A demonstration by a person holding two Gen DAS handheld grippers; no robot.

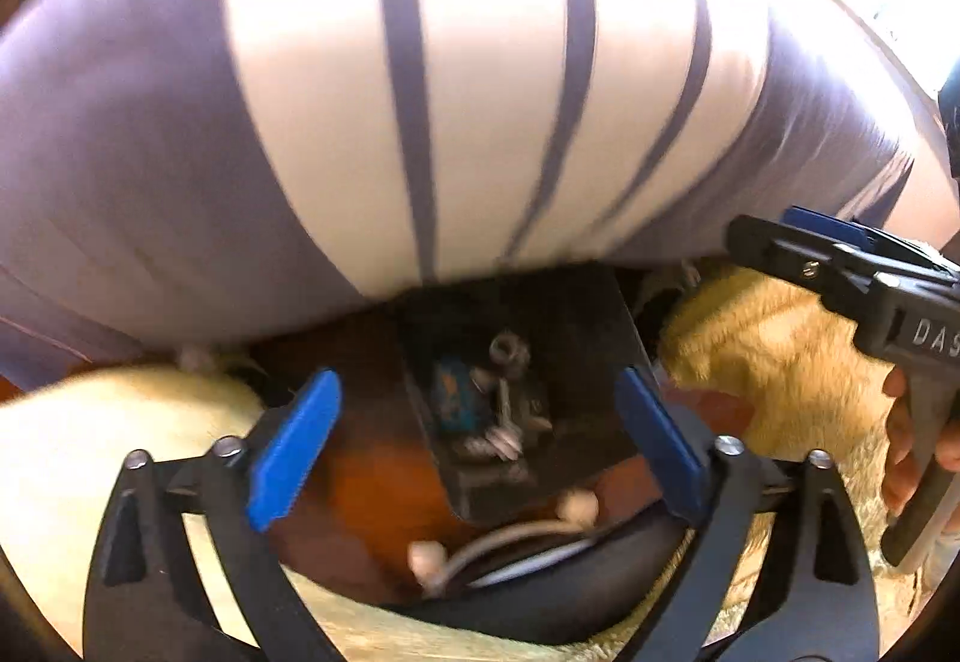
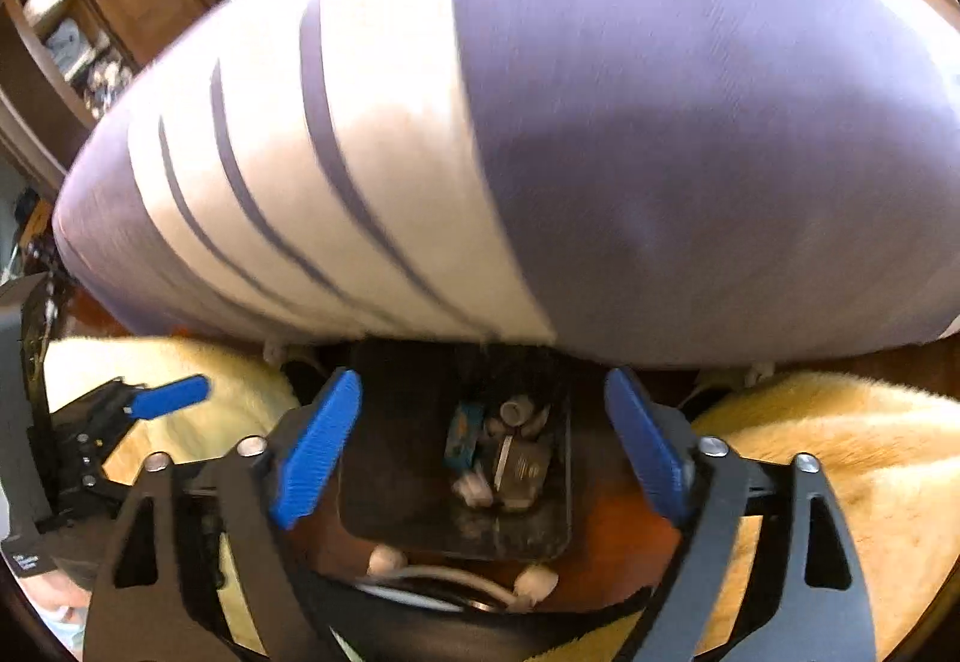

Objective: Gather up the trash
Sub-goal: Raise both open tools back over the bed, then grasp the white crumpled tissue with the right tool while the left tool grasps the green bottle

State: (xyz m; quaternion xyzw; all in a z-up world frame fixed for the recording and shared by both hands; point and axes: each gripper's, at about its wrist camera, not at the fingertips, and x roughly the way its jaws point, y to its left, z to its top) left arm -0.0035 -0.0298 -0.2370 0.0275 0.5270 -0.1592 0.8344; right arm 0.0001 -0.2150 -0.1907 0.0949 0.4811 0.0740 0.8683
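A dark tray (image 1: 594, 338) lies on a brown wooden surface below a big purple-and-white striped cushion (image 1: 420, 92). It holds small trash (image 1: 498, 404): a blue wrapper, white scraps, a grey cap. The tray (image 2: 396, 458) and trash (image 2: 504, 452) also show in the right wrist view, under the cushion (image 2: 600, 122). My left gripper (image 1: 474, 446) is open and empty, just short of the tray. My right gripper (image 2: 486, 446) is open and empty, its blue pads either side of the tray. The right gripper also shows at the right of the left wrist view (image 1: 780, 248).
Pale yellow fluffy cushions (image 1: 768, 356) lie left and right of the tray. A white cord with two round ends (image 1: 510, 536) lies in front of the tray on a dark object. Wooden cabinets and shelves (image 2: 120, 2) stand at the back left.
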